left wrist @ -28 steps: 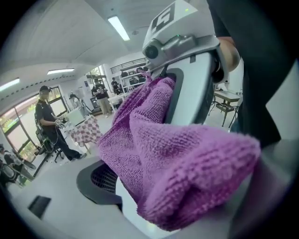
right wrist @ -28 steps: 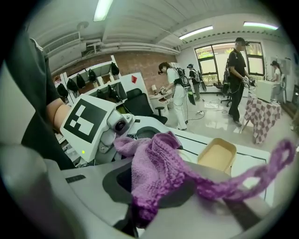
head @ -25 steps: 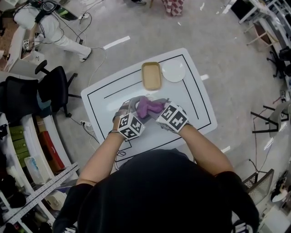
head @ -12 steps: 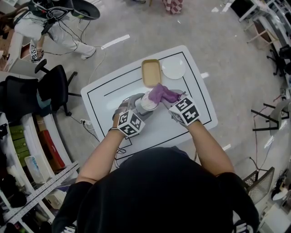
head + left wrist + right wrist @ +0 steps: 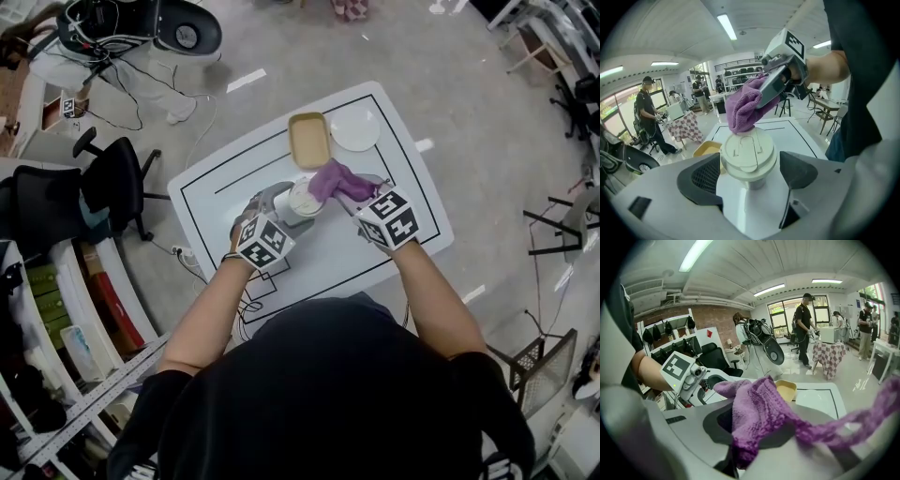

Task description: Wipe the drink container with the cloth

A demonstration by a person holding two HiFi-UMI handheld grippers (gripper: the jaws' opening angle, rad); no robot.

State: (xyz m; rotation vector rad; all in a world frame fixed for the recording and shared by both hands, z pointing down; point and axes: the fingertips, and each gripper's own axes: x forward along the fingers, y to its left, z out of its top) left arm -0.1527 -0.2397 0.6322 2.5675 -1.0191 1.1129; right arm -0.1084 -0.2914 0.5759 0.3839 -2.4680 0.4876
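A white lidded drink cup (image 5: 749, 157) stands between the jaws of my left gripper (image 5: 749, 178), which is shut on its body; from above the cup (image 5: 302, 200) sits mid-table beside that gripper (image 5: 278, 208). My right gripper (image 5: 354, 192) is shut on a purple cloth (image 5: 335, 181), whose bunched end rests against the far rim of the cup lid (image 5: 740, 112). In the right gripper view the cloth (image 5: 761, 420) fills the jaws of my right gripper (image 5: 759, 437) and hides the cup.
A tan rectangular tray (image 5: 309, 140) and a white round plate (image 5: 355, 128) lie at the table's far edge (image 5: 281, 112). A black office chair (image 5: 117, 178) stands left of the table. People stand in the room's background (image 5: 805, 326).
My right gripper carried the purple cloth from over the cup toward its far right side, so the white lid now shows. The left gripper kept hold of the cup.
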